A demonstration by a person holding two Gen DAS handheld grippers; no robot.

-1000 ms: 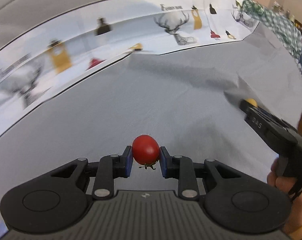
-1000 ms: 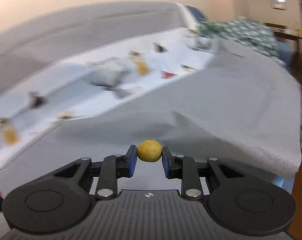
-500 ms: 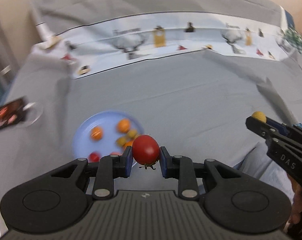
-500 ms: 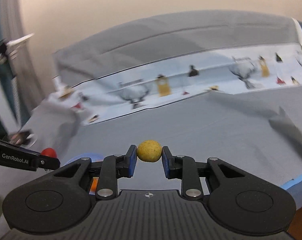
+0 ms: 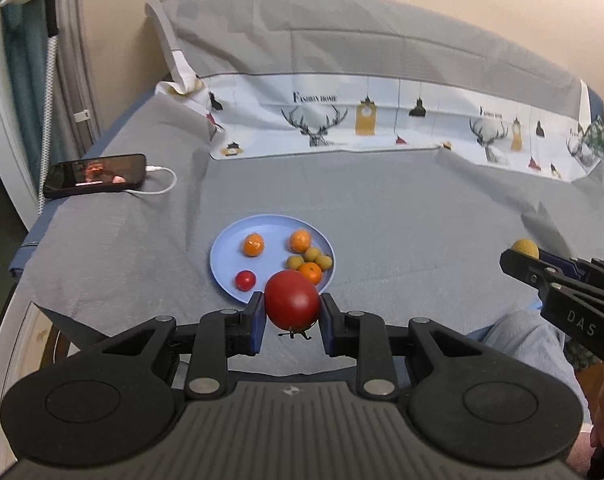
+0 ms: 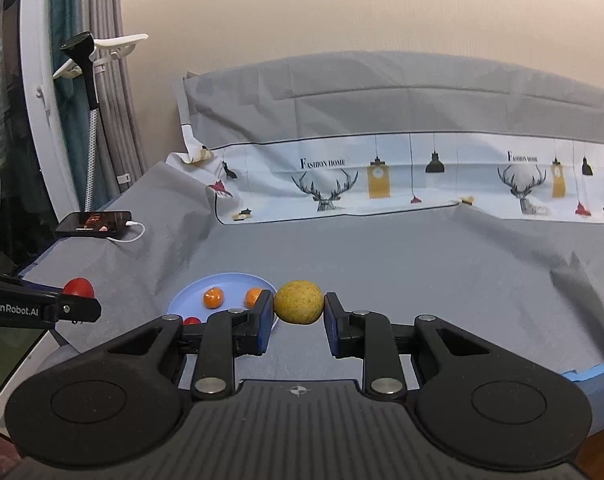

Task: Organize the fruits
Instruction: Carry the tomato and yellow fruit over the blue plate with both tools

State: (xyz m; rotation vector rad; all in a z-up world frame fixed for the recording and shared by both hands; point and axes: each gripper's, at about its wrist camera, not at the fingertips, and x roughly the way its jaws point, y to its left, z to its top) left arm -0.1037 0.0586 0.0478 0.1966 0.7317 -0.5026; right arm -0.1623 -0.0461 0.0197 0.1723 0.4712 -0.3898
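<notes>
My left gripper is shut on a red tomato and holds it above the near rim of a blue plate on the grey bed sheet. The plate holds three oranges, a small tomato and several small yellow-green fruits. My right gripper is shut on a small yellow-green fruit, held right of the plate. The right gripper also shows at the right of the left wrist view. The left gripper shows at the left of the right wrist view.
A phone with a white charging cable lies at the bed's far left. A printed pillowcase and a grey pillow run along the back. The bed's left edge drops off by a curtain.
Both grippers swung left and pulled back, each still holding its fruit. The plate of fruit and the phone came into view.
</notes>
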